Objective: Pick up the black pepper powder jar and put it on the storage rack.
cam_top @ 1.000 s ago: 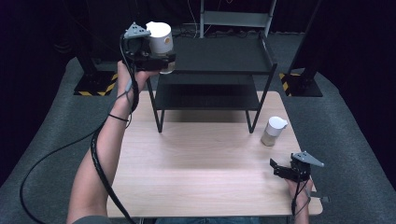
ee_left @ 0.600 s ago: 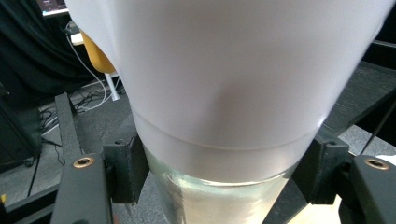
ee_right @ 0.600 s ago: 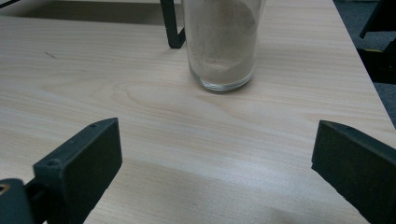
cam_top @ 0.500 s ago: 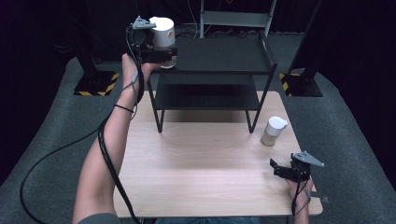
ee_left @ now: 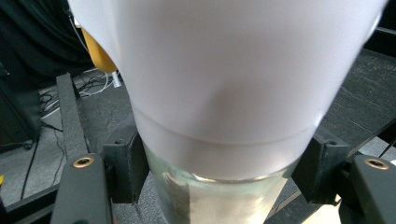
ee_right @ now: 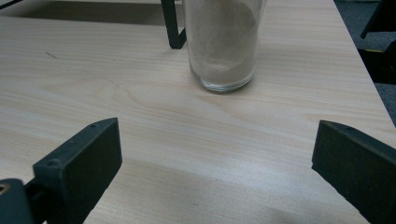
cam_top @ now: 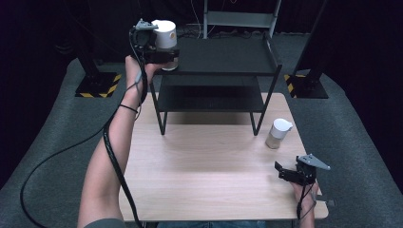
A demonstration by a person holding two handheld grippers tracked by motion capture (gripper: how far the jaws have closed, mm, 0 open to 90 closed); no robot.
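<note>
Clamping white-lidded jar [ee_left: 224,116], left tongs [cam_top: 159,54], right tongs [ee_right: 215,163] wide apart

White-lidded clear glass jar [ee_left: 219,116] betw. left gripper's black jaws; pale powder-filled glass jar [ee_right: 223,42] on light wood-grain tabletop [ee_right: 140,121] ahead of right gripper.

Jar [cam_top: 277,133] on table [cam_top: 199,166] right, just before shelf rack [cam_top: 223,57].

Your left hand-held gripper [ee_left: 215,186] holds a white-lidded jar [ee_left: 224,93] so close to its camera that the lid's top runs off the frame and you cannot read the contents. In your right gripper view, the second jar [ee_right: 223,42] is cut off above its glass body.
</note>
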